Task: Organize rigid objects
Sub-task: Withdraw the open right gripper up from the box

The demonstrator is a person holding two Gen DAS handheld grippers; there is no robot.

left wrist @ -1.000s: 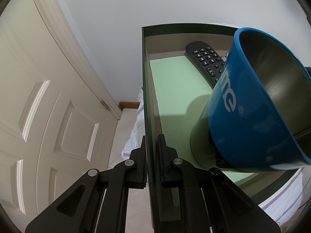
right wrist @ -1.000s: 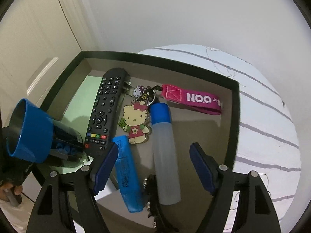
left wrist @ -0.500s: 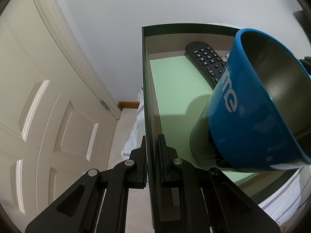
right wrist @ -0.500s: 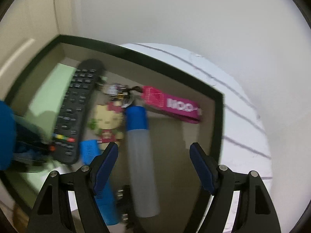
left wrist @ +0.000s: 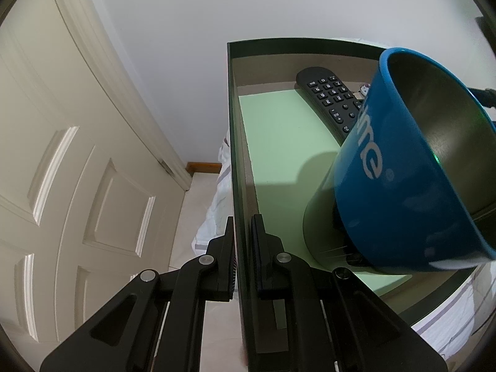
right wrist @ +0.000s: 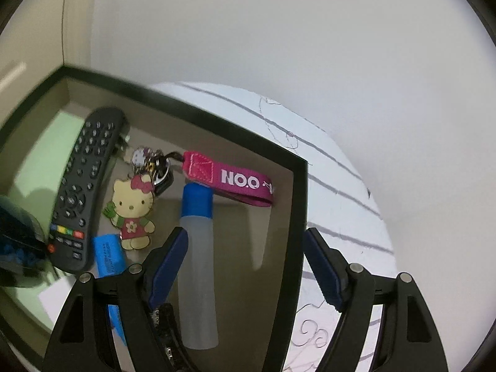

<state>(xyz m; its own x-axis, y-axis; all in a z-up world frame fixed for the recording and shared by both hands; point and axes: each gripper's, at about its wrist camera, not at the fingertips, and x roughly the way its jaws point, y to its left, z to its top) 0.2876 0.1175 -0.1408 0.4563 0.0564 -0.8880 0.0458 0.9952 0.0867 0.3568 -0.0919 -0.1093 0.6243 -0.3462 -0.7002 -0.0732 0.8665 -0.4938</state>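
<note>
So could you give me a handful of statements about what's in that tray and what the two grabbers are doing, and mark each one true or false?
1. The left gripper is clamped on the tray's side wall. True.
2. The right gripper is squeezing the glue stick. False: its jaws are wide open, one on each side of the tray's right wall.
3. The remote control lies inside the tray. True.
4. The blue mug stands upright. False: it is tilted, with its opening showing.
5. The Hello Kitty keychain hangs outside the tray. False: it lies inside, between the remote control and the glue stick.
</note>
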